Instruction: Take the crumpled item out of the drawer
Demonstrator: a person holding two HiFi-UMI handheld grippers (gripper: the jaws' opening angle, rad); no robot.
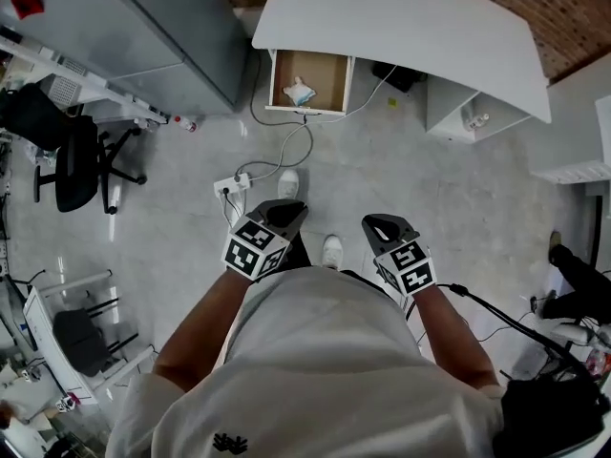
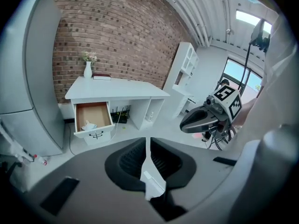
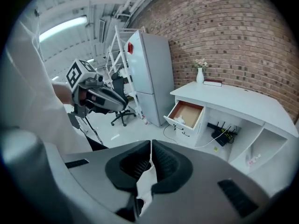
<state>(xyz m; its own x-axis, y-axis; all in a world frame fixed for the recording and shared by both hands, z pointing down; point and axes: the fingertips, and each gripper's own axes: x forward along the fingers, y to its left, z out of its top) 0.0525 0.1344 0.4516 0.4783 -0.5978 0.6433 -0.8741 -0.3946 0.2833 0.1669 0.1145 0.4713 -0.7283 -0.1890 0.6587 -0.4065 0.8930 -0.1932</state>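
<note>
1. The desk (image 1: 401,27) has a smooth, matt white top.
2. The drawer (image 1: 329,79) is bare brown wood inside; the crumpled item (image 1: 299,93) in it looks like white paper.
3. The brick wall (image 2: 117,36) is rough.
4. The floor (image 1: 430,179) is grey, smooth and slightly glossy.

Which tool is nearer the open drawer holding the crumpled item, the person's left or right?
Left. The left tool is almost straight in front of the drawer, some way short of it; the right tool sits off to the drawer's right, slightly farther. Neither touches it.
</note>
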